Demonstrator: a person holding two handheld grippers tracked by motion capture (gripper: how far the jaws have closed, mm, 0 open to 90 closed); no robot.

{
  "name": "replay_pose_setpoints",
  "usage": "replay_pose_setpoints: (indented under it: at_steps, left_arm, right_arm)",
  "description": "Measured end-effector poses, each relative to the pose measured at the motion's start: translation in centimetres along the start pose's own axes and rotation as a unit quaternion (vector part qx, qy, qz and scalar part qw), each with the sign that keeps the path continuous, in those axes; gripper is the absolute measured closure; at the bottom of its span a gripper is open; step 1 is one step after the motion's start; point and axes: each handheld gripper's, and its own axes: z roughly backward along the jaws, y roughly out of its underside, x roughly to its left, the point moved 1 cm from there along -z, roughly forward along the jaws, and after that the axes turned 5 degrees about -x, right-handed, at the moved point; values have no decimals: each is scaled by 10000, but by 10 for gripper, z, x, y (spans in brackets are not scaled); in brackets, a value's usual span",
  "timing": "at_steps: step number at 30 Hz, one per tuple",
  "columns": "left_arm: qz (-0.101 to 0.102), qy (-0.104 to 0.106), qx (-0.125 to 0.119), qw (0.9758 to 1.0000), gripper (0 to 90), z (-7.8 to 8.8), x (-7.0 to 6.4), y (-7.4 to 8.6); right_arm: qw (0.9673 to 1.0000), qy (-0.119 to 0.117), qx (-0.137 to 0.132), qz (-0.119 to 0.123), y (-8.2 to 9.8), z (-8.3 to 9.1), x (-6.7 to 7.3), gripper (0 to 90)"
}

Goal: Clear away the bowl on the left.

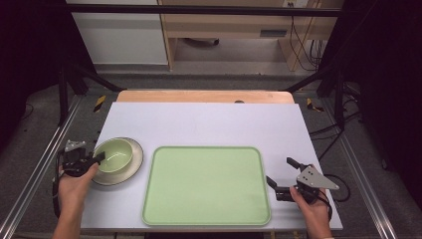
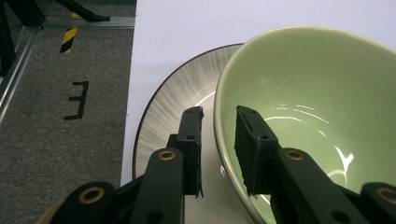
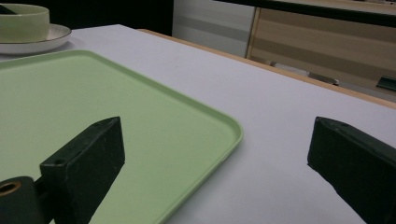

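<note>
High view: the tray (image 1: 206,185) lies mid-table and serves as the landmark. Left of it, just beside its edge, a plate (image 1: 136,159) carries a green bowl (image 1: 115,155). The left gripper (image 1: 97,159) sits at the bowl's left rim, on the side away from the tray. The right gripper (image 1: 278,175) rests at the tray's right edge, jaws spread, holding nothing.

Left gripper view: the left gripper (image 2: 218,122) straddles the bowl (image 2: 317,93) wall, one jaw outside over the plate (image 2: 163,112), the other inside. A thin gap shows between the outer jaw and the rim, so the pads look near the wall but not yet pressing it; I judge the grip as closing, not made.

Right gripper view: the right gripper (image 3: 215,154) has its jaws well apart over the tray (image 3: 116,93) corner and the table (image 3: 261,112); the bowl (image 3: 23,21) on its plate (image 3: 44,39) stands beyond the tray's far side.

The step in hand looks like grasping the bowl by its rim. Next, the jaws must pinch the wall firmly, then lift straight up so the plate stays put, and carry the bowl toward the tray.
</note>
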Motion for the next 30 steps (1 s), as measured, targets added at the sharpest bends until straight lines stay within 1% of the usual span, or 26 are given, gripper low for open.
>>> replay_pose_setpoints:
  at_steps: [2, 15, 26, 30]
  left_arm:
    - [-1, -8, 31, 10000, 725, 0, 0, 0]
    - [12, 37, 52, 10000, 759, -2, -1, 0]
    - [5, 4, 57, 10000, 789, -2, -1, 0]
    - [7, 41, 44, 10000, 811, -1, 0, 0]
  right_arm:
    - [10000, 1, 2, 2, 0, 0, 0, 41]
    - [10000, -7, 34, 2, 0, 0, 1, 41]
    - [10000, -4, 29, 2, 0, 0, 0, 42]
    - [10000, -2, 20, 5, 0, 0, 0, 41]
